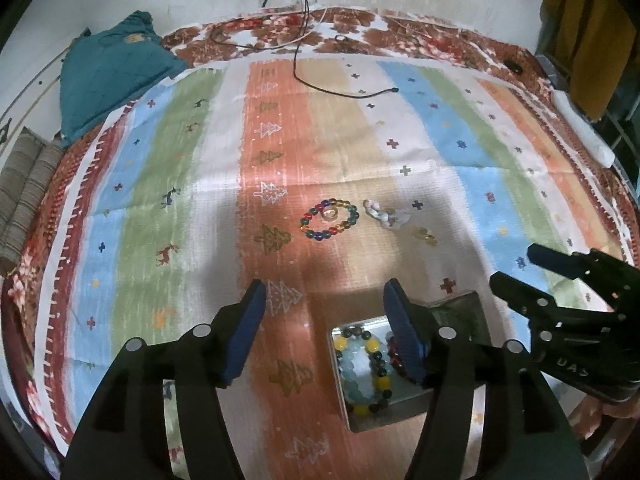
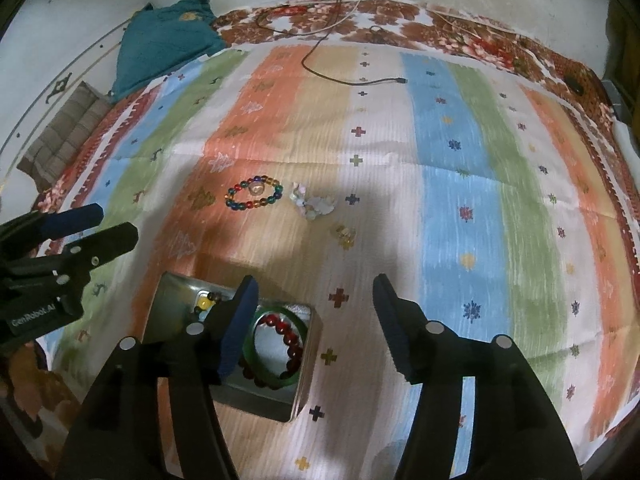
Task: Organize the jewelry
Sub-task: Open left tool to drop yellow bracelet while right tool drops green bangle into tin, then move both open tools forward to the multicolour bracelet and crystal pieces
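Note:
A metal tin [image 1: 460, 304] [image 2: 176, 292] lies on the striped cloth with bead bracelets inside: a pale blue and yellow one [image 1: 362, 372], a dark red one [image 2: 286, 336] and a green bangle [image 2: 298, 364]. A multicoloured bead bracelet [image 1: 330, 220] [image 2: 256, 194] lies farther out with a small ring [image 1: 331, 213] [image 2: 256, 189] inside it. A pale white piece [image 1: 386, 214] [image 2: 314, 202] and a small yellow piece [image 1: 426, 236] [image 2: 346, 236] lie to its right. My left gripper [image 1: 324, 320] is open and empty over the tin's left edge. My right gripper [image 2: 314, 320] is open and empty over the tin's right side.
A black cable [image 1: 344, 92] [image 2: 360, 80] trails across the far cloth. A teal cushion [image 1: 112, 72] [image 2: 164, 40] and a striped folded cloth [image 1: 24, 184] [image 2: 68, 136] lie at the far left. A white object [image 1: 584, 128] lies at the right edge.

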`<state>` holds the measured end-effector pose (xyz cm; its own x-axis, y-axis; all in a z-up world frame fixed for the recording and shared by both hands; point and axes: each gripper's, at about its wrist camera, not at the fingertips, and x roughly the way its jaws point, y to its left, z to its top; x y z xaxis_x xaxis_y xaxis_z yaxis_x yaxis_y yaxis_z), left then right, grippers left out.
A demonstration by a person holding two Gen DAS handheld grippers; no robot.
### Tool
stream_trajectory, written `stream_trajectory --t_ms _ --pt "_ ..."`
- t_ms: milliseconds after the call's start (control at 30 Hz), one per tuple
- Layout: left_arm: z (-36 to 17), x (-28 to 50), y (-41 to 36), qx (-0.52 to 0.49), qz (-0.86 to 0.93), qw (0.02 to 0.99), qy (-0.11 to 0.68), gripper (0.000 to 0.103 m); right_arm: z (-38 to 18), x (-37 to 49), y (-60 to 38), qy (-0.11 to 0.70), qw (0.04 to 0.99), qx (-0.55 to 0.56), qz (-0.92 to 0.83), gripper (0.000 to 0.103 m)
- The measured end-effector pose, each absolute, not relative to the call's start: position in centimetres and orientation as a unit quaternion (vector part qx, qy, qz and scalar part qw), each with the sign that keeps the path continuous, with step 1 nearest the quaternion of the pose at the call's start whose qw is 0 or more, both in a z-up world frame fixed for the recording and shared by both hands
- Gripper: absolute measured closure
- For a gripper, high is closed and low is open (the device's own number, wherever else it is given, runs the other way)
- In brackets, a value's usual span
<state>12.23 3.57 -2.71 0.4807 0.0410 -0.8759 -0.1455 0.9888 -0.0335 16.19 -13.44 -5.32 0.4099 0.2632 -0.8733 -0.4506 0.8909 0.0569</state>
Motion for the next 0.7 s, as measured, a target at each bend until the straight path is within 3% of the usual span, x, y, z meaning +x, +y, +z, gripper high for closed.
stream_trajectory --t_ms 700 --pt "-5.8 17.0 6.6 -0.075 0.086 0.836 0.537 0.025 -6.8 20.4 -12.1 0.523 0.819 -0.096 0.213 0.031"
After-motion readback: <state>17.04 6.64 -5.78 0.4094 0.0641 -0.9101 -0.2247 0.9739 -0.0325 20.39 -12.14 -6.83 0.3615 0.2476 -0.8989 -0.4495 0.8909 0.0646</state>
